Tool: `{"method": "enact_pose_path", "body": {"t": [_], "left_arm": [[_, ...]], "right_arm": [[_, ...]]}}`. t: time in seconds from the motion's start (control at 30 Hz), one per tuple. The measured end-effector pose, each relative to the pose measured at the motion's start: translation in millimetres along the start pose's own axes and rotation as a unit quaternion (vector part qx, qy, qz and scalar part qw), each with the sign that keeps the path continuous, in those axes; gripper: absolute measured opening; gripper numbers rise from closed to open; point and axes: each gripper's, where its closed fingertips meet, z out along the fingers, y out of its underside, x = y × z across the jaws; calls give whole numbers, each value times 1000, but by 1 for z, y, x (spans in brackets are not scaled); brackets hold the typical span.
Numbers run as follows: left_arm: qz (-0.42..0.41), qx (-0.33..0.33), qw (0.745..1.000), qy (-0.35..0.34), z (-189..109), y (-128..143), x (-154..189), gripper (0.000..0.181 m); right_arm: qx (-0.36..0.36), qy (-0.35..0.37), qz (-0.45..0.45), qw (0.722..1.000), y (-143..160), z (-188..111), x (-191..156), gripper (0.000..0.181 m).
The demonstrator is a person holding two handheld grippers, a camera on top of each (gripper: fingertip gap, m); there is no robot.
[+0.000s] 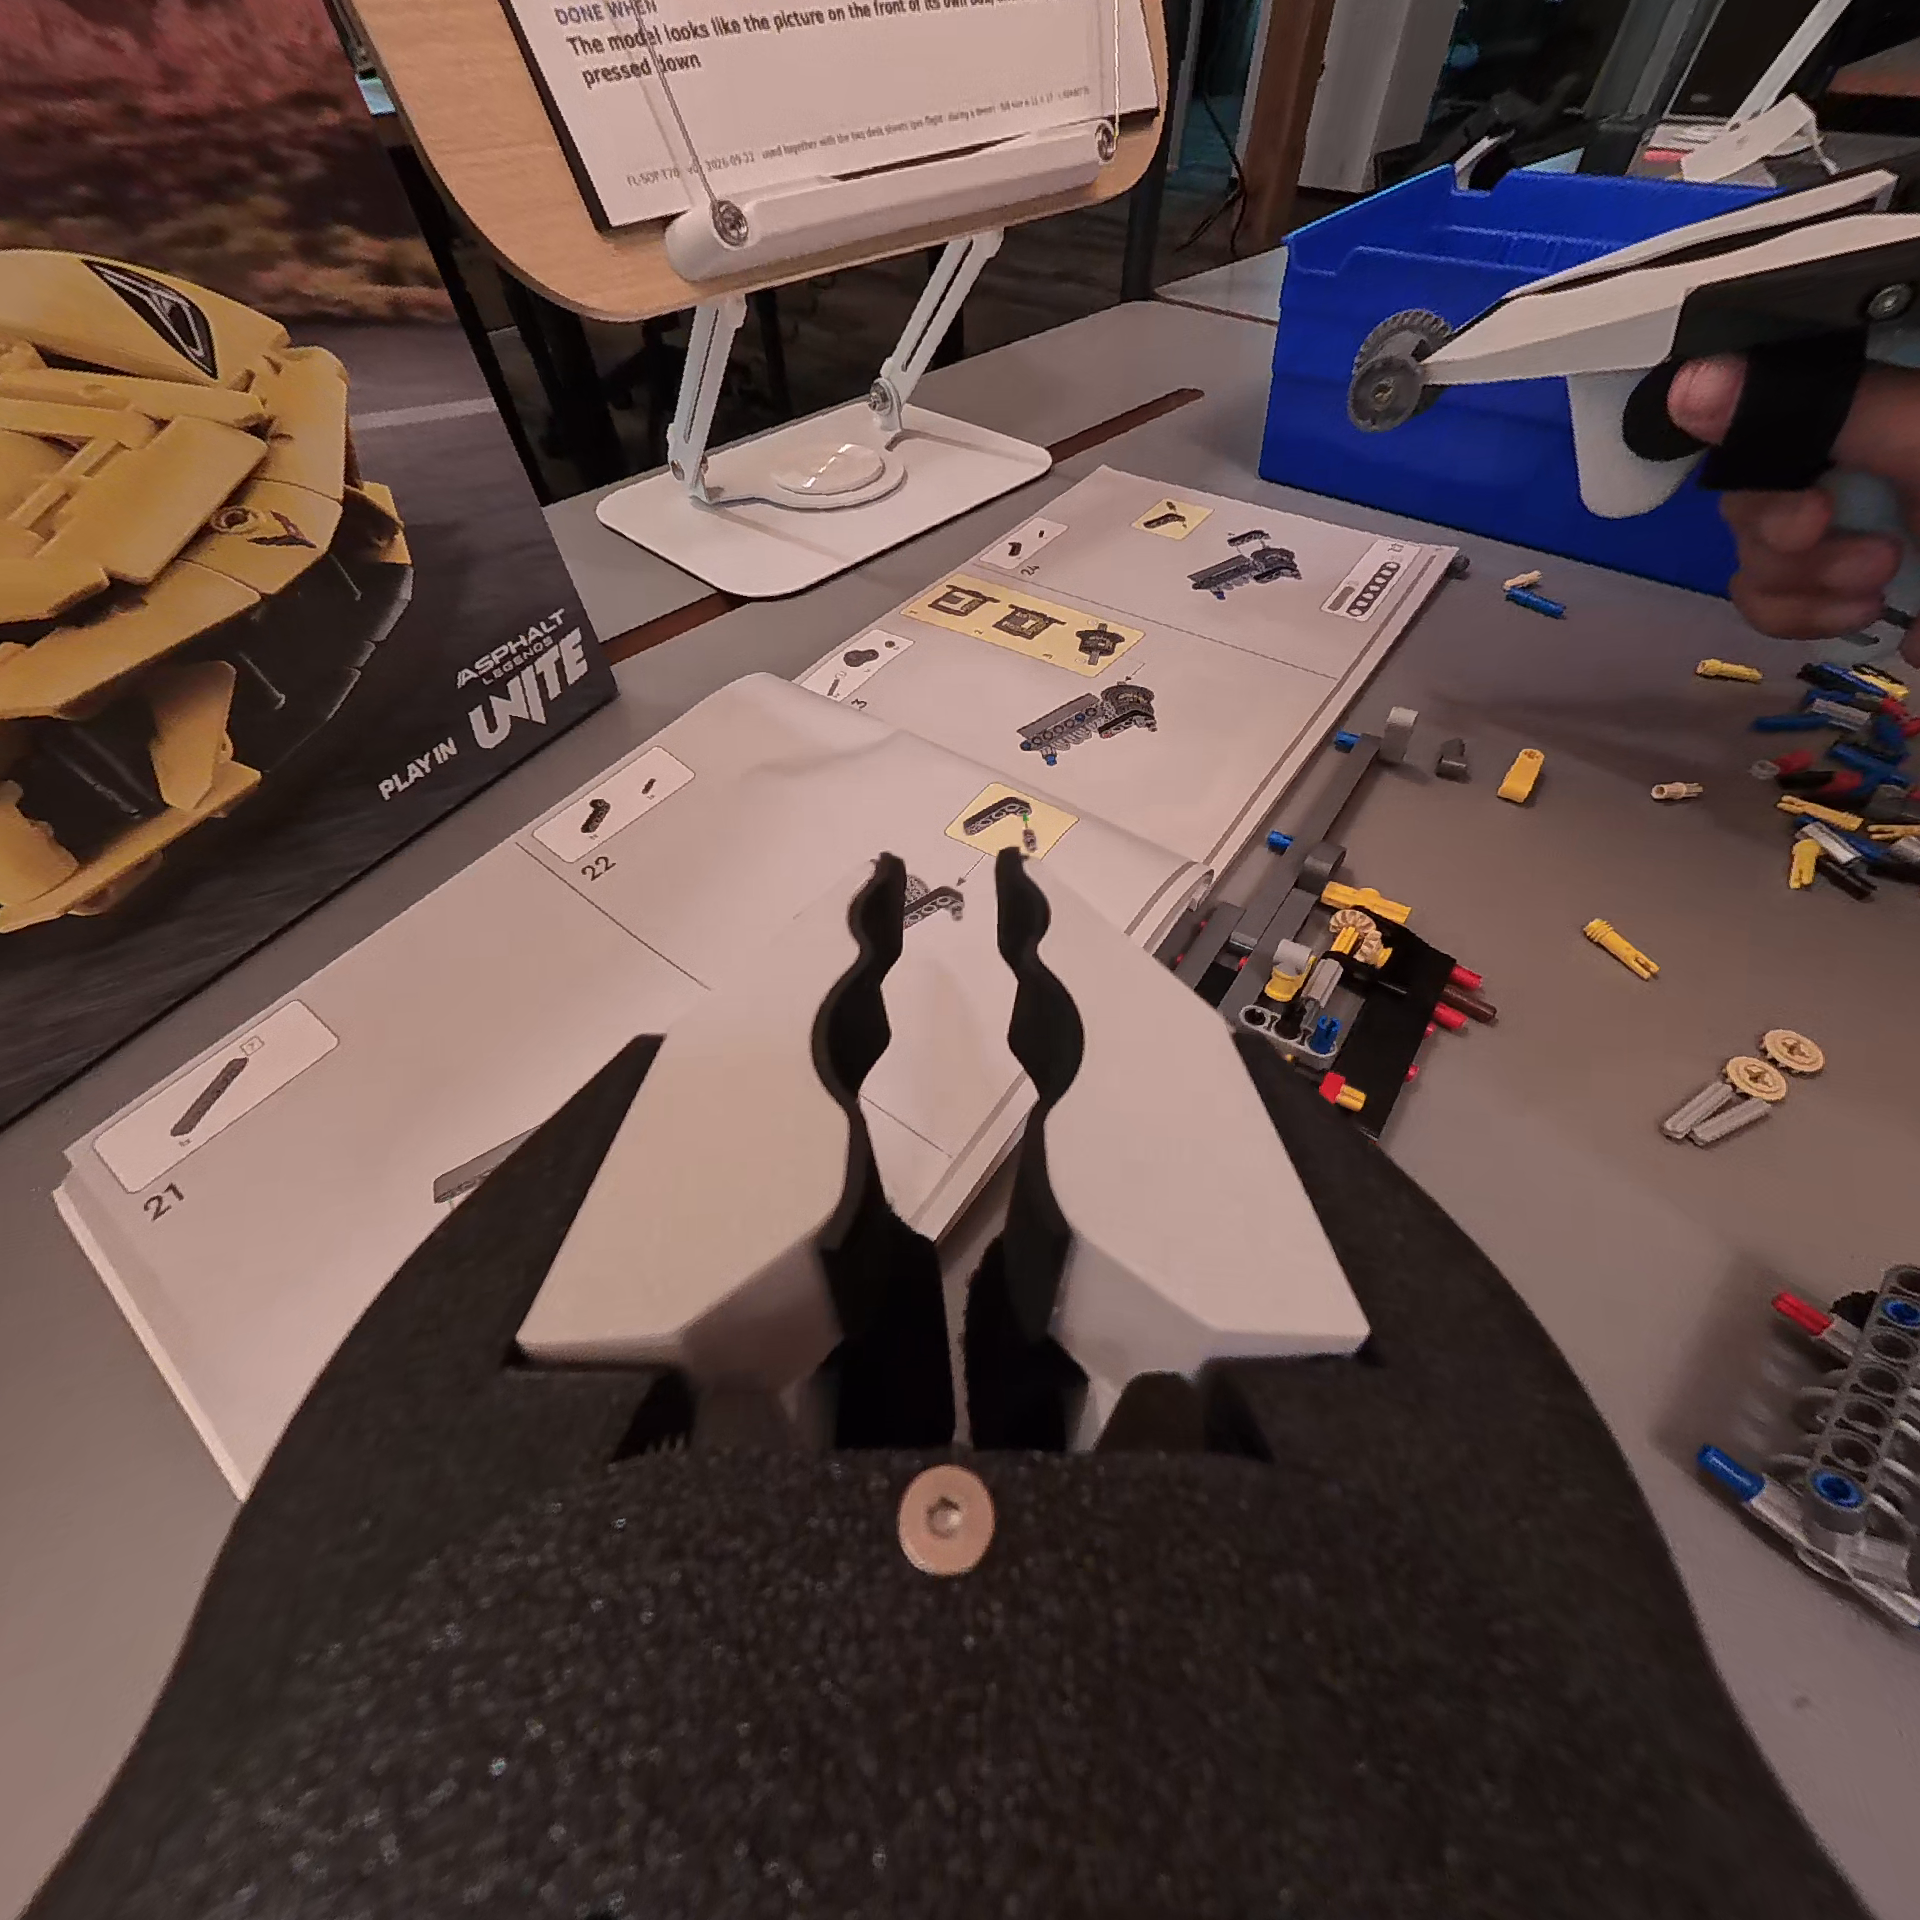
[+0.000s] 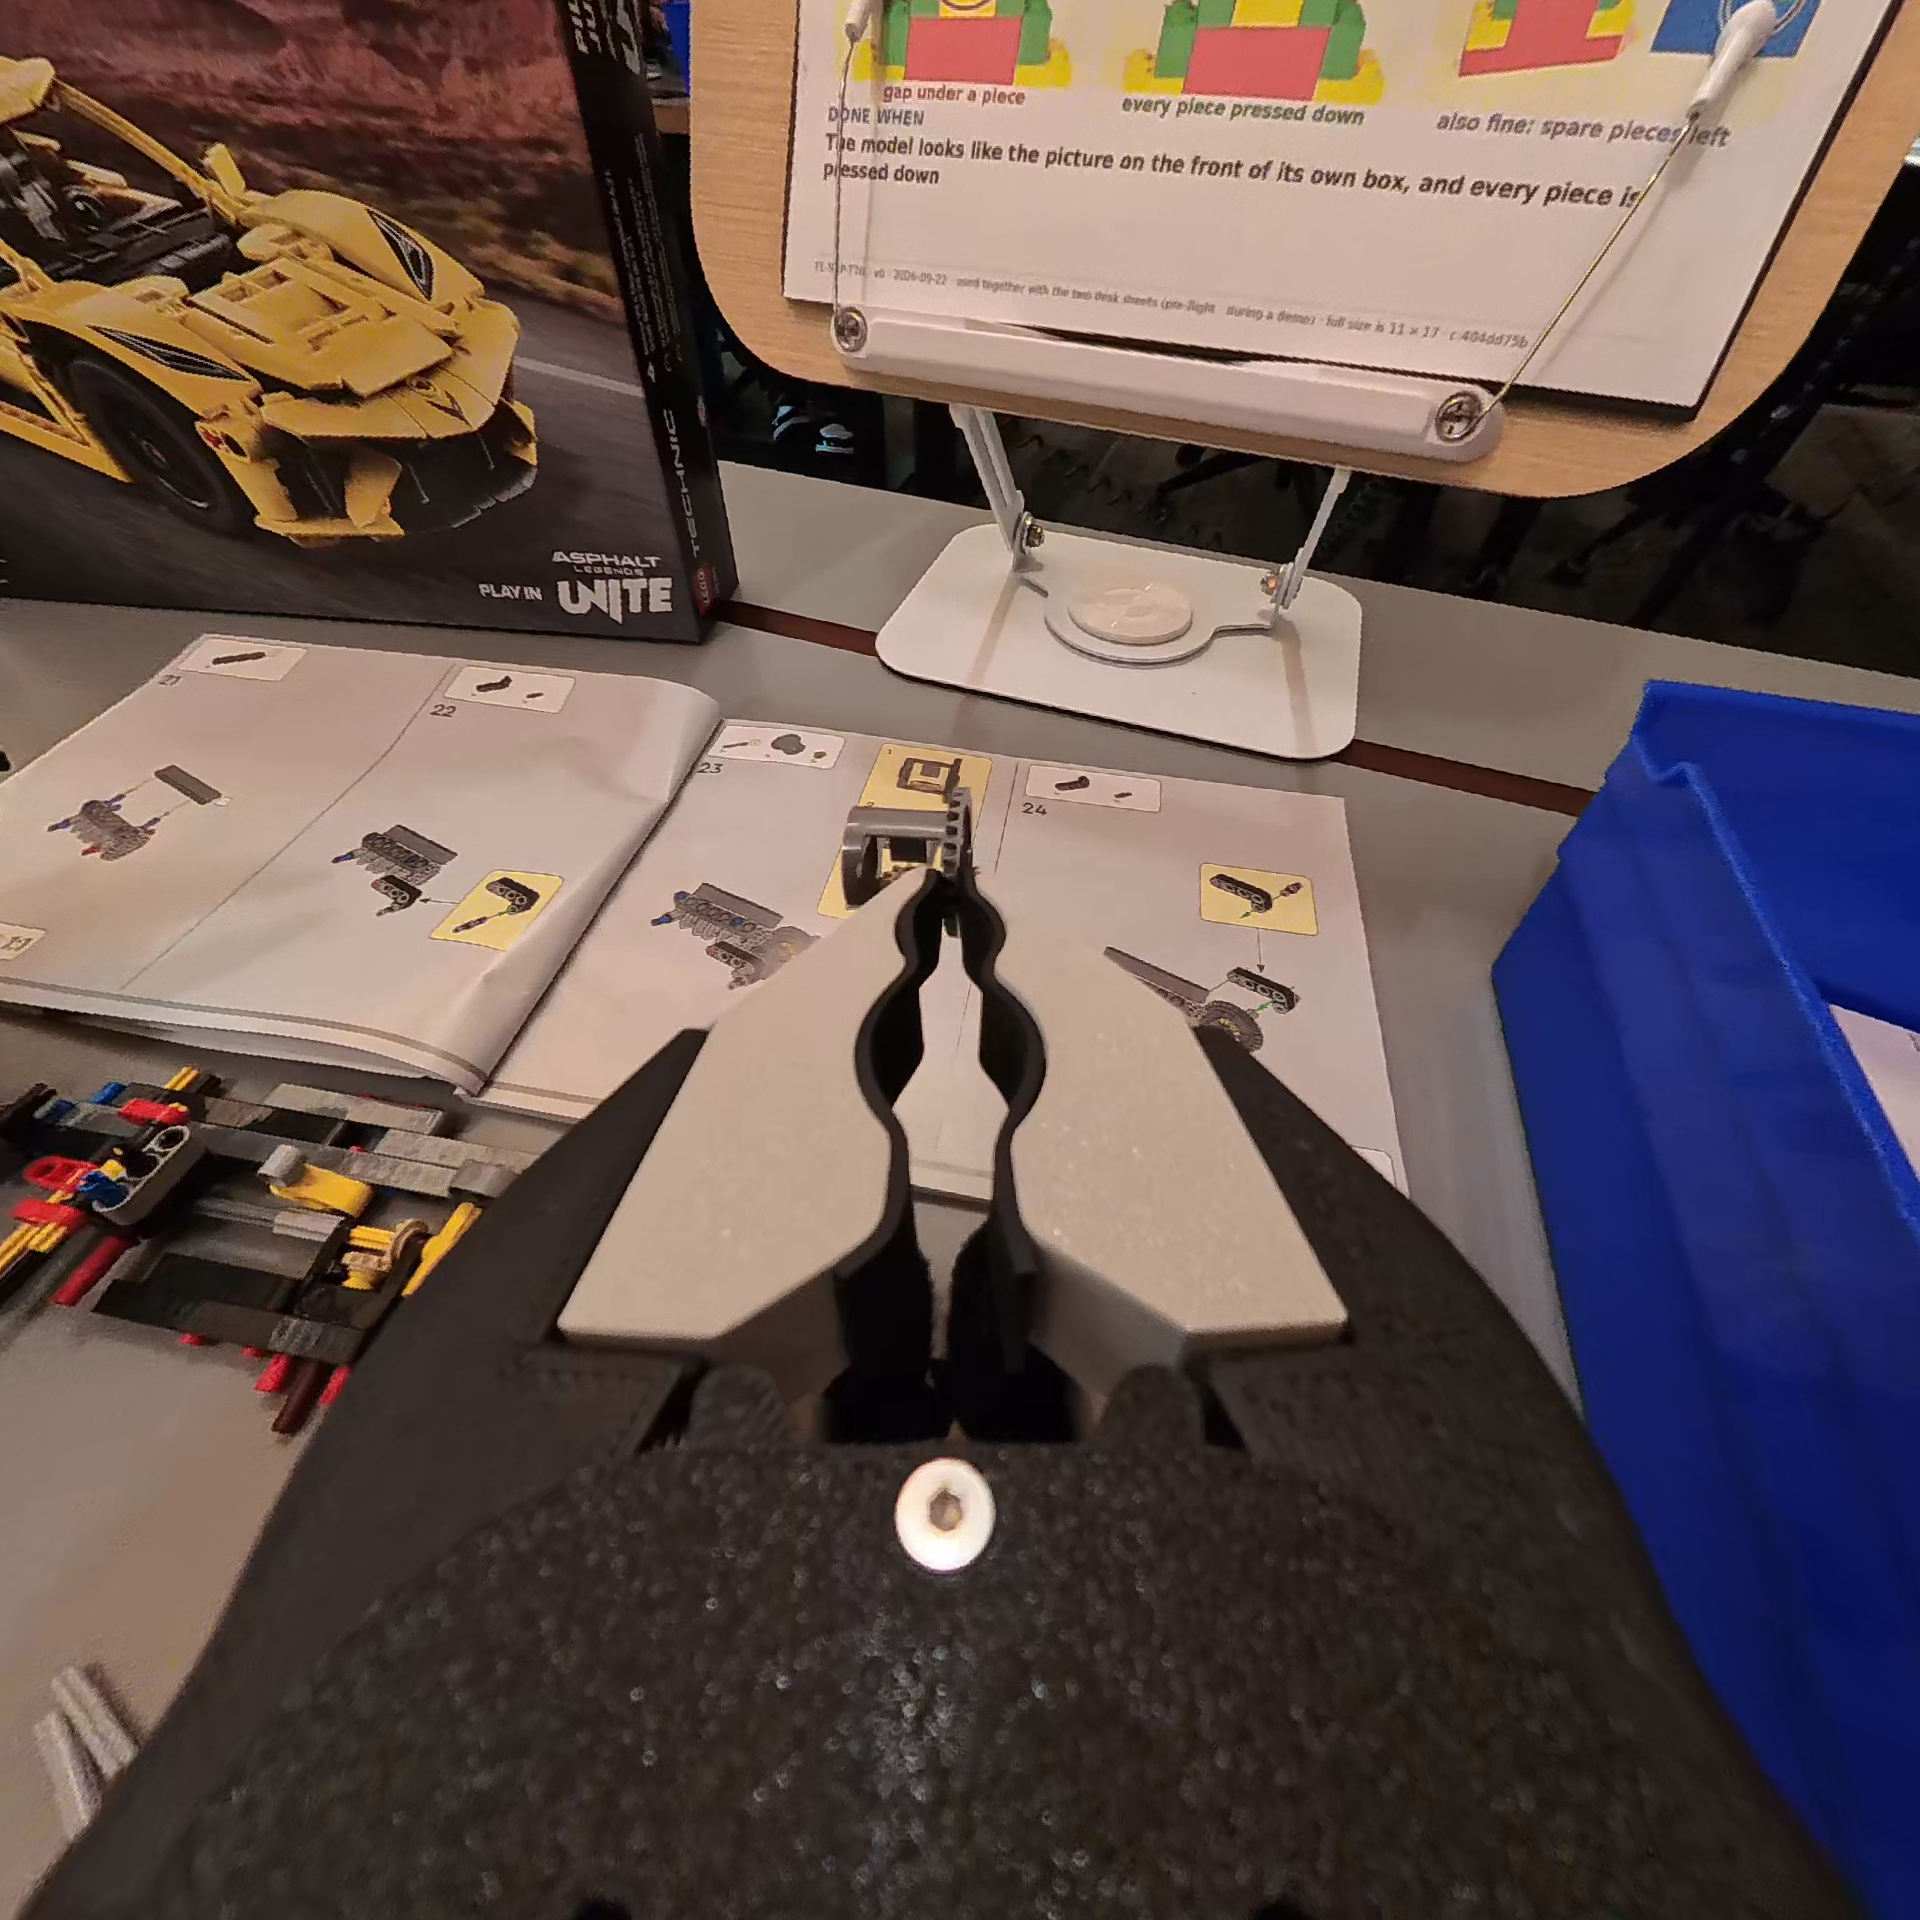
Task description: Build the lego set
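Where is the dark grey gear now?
The dark grey gear is held up in the right gripper, above the open instruction booklet, left of the blue bin.

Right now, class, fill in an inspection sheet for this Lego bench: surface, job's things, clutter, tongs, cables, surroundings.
Surface: grey table, mostly covered.
Job's things: open instruction booklet; half-built frame; grey gear assembly; Lego box.
Clutter: loose pins scattered at the right; beam sub-assembly.
Tongs: left tongs open, empty, over the booklet; right tongs shut on the gear assembly.
Cables: nothing seen.
Surroundings: blue bin; document stand behind the booklet.
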Motion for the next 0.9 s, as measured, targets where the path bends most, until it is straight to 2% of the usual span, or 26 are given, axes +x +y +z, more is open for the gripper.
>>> {"method": "enact_pose_path", "body": {"t": [0.13, 0.3, 0.4, 0.5, 0.57, 0.7, 0.9], "left_arm": [[35, 3, 999, -5, 0, -2, 5, 17], [165, 11, 986, -2, 4, -7, 38, 19], [121, 21, 992, 39, 9, -14, 63, 22], [32, 45, 996, 69, 13, -30, 73, 24], [3, 50, 995, 82, 16, -33, 77, 27], [12, 53, 997, 60, 18, -32, 74, 27], [19, 58, 997, 54, 14, -35, 72, 22]], "right_arm": [[0, -12, 0, 1000, -1, 0, -7, 2], [-3, -84, 24, 996, -6, -1, -45, 2], [5, -129, 33, 991, -13, -5, -76, 2], [3, -168, 26, 985, -15, -8, -109, 2], [3, -194, 22, 981, -15, -11, -130, 2], [-2, -214, 7, 977, -14, -14, -154, 2], [-8, -217, -12, 976, -10, -14, -164, 2]]}}
